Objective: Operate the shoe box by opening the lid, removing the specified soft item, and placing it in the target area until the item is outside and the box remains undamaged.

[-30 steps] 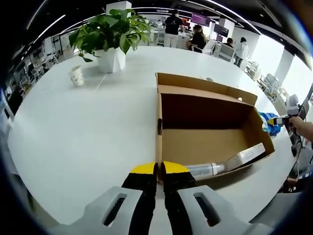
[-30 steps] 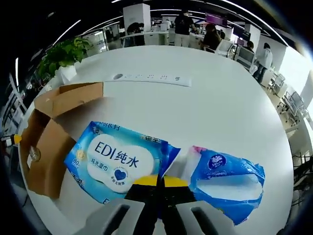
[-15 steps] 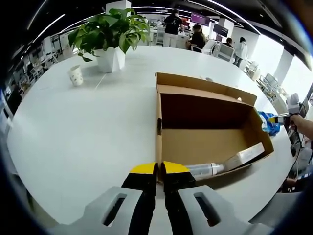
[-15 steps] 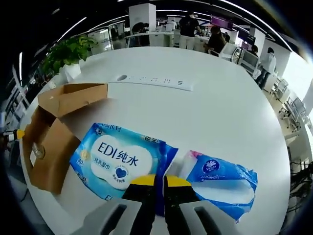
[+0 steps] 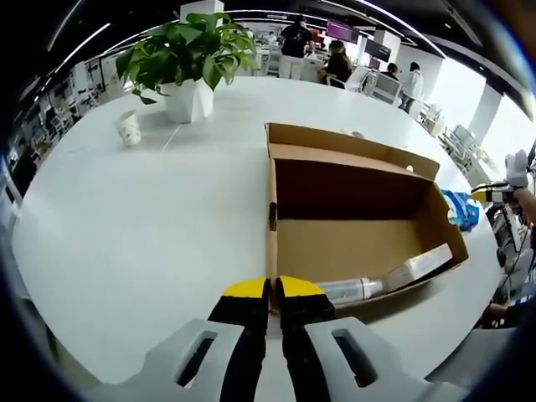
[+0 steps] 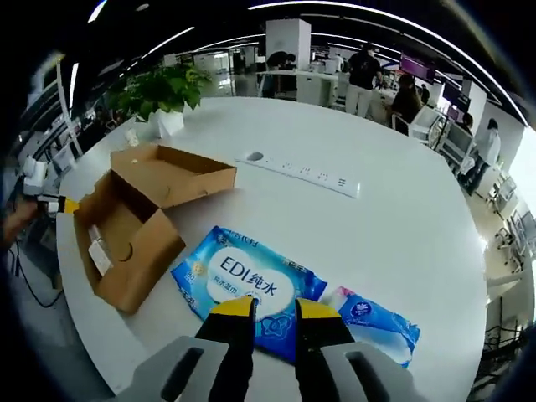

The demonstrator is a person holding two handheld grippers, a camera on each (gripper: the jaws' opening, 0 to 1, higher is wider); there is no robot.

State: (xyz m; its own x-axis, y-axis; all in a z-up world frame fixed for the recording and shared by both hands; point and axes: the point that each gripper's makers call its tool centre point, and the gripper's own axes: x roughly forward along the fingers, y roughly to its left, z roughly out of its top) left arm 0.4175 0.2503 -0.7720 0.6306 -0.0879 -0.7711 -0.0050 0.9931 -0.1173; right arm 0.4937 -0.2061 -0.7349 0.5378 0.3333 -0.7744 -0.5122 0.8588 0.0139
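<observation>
White table (image 6: 394, 226), wipes pack (image 6: 247, 289) beside shoe box (image 6: 138, 222), right gripper (image 6: 275, 311) released, left gripper (image 5: 272, 290) clenched

1. The left yellow-tipped black two-jaw tool (image 5: 274, 295) has its jaws pressed together, nothing between them; it also shows far off in the right gripper view (image 6: 60, 203).
2. The right yellow-tipped black two-jaw tool (image 6: 274, 311) holds its jaws slightly parted, gripping nothing.
3. The person's hand (image 5: 526, 199) carries the right tool at the left gripper view's edge.

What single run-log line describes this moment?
box: open, tube inside | wipes pack: on table beside box | tissue pack: next to it | left gripper: shut at box edge | right gripper: open above wipes
</observation>
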